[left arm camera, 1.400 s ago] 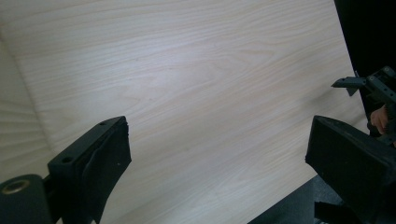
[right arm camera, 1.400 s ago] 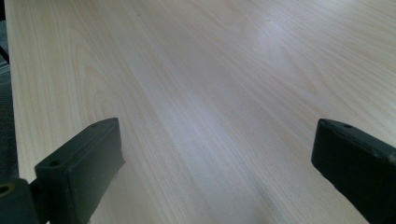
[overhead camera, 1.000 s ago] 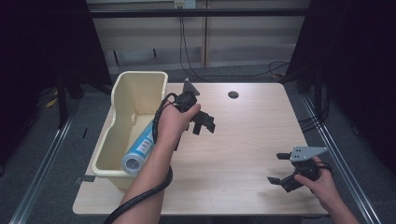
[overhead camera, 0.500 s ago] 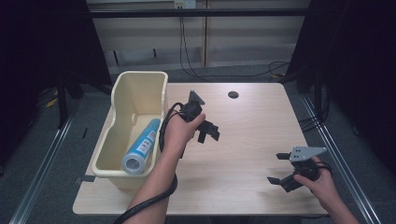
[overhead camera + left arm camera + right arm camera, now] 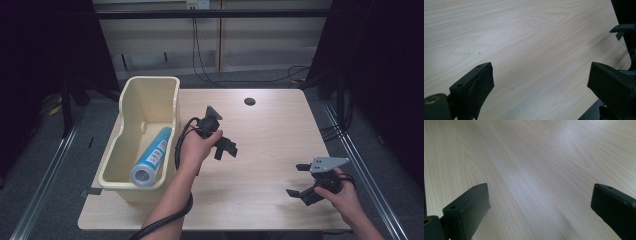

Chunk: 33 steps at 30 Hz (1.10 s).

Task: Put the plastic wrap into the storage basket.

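At the far left of the high view, a cream plastic tub (image 5: 150,95) is seen standing on the left part of the wooden table (image 5: 270,130), its long side running away from the person. Inside it a blue and white cylinder (image 5: 151,163) is laid lengthwise, its round grey end turned toward the near wall of the tub.

Just to the right of the tub, the left gripper (image 5: 225,148) is held above the middle of the table by the left hand (image 5: 196,148), and a black cable is looped from it down along the forearm. Its jaws are spread wide with nothing between them; in the left gripper view (image 5: 539,85) only bare wood grain is seen in the gap, and the right gripper's grey plate is caught at the upper right edge.

Farther back, a small dark round hole (image 5: 249,101) is seen in the tabletop.

At the right, near the table's front corner, the right gripper (image 5: 299,181) is held low by the right hand (image 5: 340,192), a grey three-cornered plate on top. Its jaws are likewise parted widely and empty; in the right gripper view (image 5: 539,207) plain tabletop is shown between them.
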Each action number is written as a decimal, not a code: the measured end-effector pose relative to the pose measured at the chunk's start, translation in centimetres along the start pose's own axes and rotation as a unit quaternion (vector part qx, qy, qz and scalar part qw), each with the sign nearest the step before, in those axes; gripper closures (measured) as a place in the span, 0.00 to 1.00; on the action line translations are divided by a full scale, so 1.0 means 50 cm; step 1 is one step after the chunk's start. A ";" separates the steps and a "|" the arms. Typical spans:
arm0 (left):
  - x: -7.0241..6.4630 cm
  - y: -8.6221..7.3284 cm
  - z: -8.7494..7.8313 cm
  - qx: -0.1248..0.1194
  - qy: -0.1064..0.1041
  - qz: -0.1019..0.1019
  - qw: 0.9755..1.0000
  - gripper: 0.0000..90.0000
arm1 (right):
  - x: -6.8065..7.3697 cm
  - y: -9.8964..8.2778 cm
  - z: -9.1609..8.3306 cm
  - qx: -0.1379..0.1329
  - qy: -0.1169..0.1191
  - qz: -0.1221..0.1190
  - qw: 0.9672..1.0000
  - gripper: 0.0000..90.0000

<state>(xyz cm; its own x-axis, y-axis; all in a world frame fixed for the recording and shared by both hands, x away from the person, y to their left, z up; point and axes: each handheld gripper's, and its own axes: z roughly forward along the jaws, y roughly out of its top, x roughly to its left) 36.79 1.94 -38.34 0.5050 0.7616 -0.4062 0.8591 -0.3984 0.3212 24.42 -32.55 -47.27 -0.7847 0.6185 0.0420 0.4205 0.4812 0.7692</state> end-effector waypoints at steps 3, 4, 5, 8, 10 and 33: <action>0.002 -0.006 0.012 0.002 -0.001 0.006 1.000 0.07 | 0.000 0.000 0.000 0.000 0.000 0.000 1.000 0.02; 0.002 -0.006 0.012 0.002 -0.001 0.006 1.000 0.07 | 0.000 0.000 0.000 0.000 0.000 0.000 1.000 0.02; 0.003 -0.010 0.019 0.004 0.002 0.014 1.000 0.07 | 0.000 0.000 0.000 0.000 0.000 0.001 1.000 0.02; 0.004 -0.013 0.024 0.000 0.005 0.015 1.000 0.07 | -0.001 0.000 0.000 -0.001 -0.001 0.001 1.000 0.02; 0.004 -0.016 0.031 0.000 0.003 0.017 1.000 0.07 | -0.001 0.000 0.001 0.000 -0.002 0.001 1.000 0.02; 0.027 -0.071 0.095 -0.008 0.005 0.063 0.998 0.06 | -0.005 -0.008 0.013 0.010 -0.010 0.001 1.000 0.02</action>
<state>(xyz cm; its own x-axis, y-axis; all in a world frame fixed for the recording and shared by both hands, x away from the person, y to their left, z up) 34.82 1.96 -44.07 0.6079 0.7111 -0.3533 0.7874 -0.4828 0.3833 24.76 -32.48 -48.01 -0.7739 0.6326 0.0309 0.4322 0.4919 0.7558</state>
